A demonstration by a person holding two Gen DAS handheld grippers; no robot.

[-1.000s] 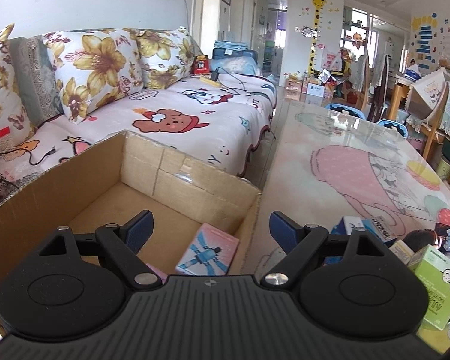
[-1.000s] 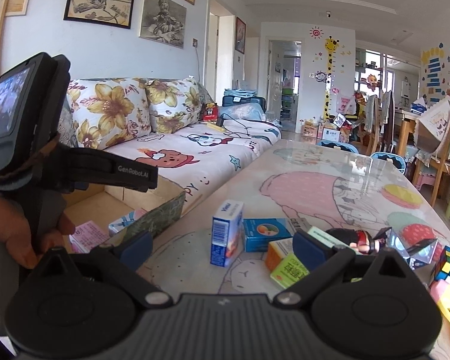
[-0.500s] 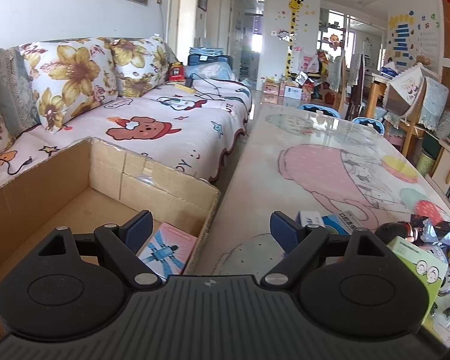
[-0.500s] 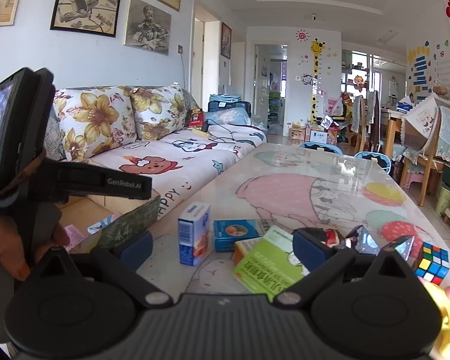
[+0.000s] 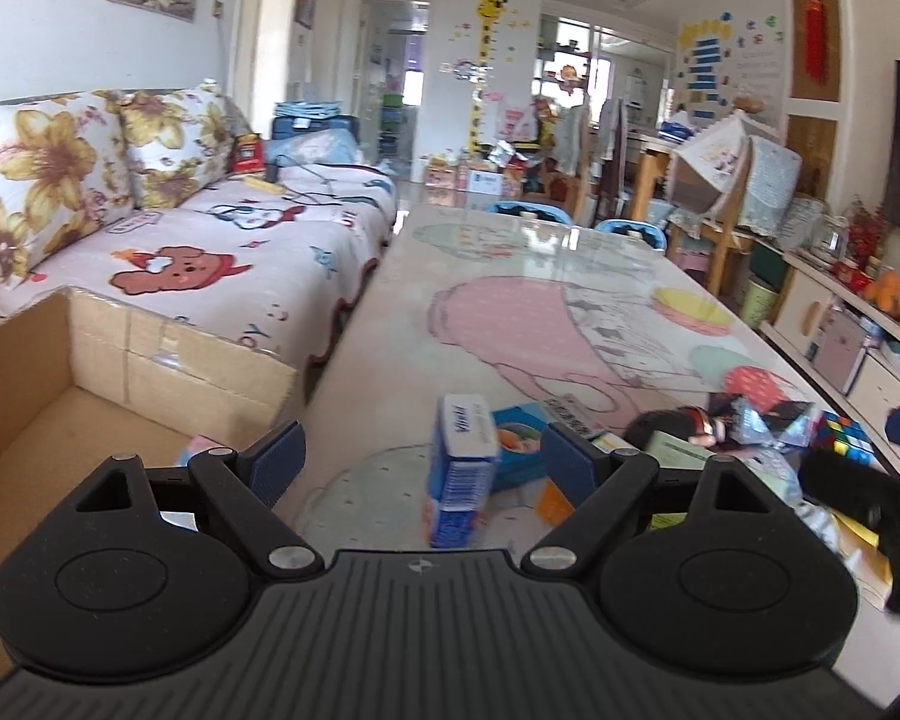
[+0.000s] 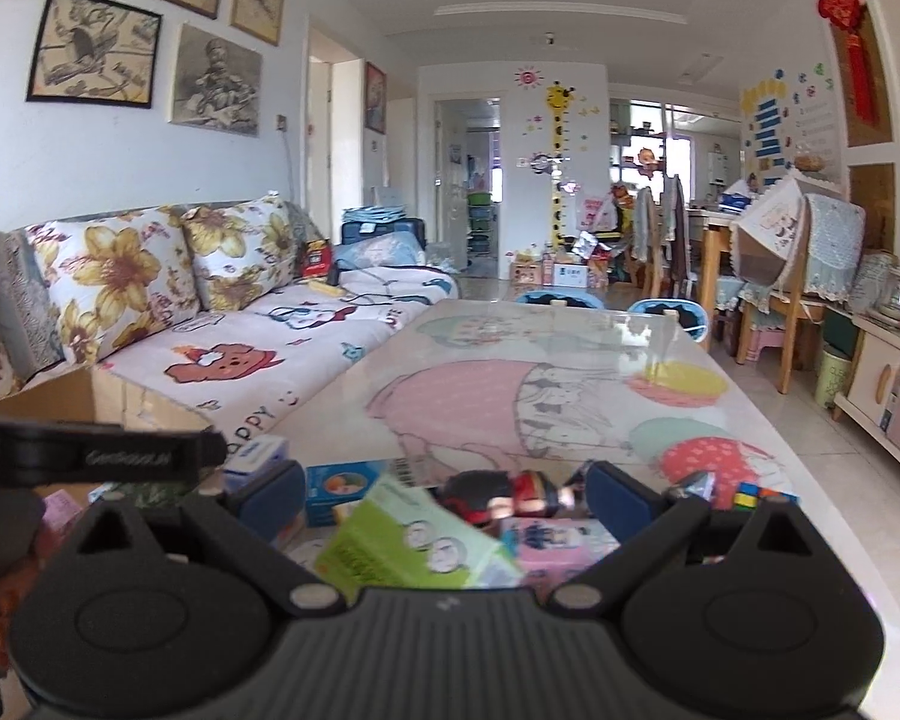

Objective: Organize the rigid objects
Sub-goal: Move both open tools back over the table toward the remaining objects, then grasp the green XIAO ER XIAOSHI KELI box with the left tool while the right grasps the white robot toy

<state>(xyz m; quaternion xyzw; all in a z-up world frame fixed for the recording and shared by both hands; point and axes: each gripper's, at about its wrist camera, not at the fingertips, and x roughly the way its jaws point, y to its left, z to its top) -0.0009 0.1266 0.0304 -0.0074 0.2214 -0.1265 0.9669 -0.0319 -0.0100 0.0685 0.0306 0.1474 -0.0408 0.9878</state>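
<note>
My left gripper (image 5: 420, 456) is open and empty, with an upright blue and white carton (image 5: 461, 468) standing on the table between its fingers. A cardboard box (image 5: 150, 354) sits to its left by the table edge. My right gripper (image 6: 444, 495) is open over a heap of items: a tilted green box (image 6: 414, 546), a dark-haired figurine (image 6: 498, 495), a pink box (image 6: 564, 543) and a blue flat box (image 6: 345, 486). A Rubik's cube (image 5: 843, 435) lies at the right. The left gripper's body (image 6: 90, 456) shows at the left of the right wrist view.
The table (image 6: 540, 396) carries a cartoon-print cover and stretches far ahead. A sofa (image 5: 222, 264) with flower cushions runs along the left. Chairs and shelves (image 6: 780, 276) stand at the far right. The right gripper's dark body (image 5: 858, 486) shows at the right edge of the left wrist view.
My left gripper has swung right from over the cardboard box to the blue carton on the table. My right gripper has moved forward and lower over the green box and figurine.
</note>
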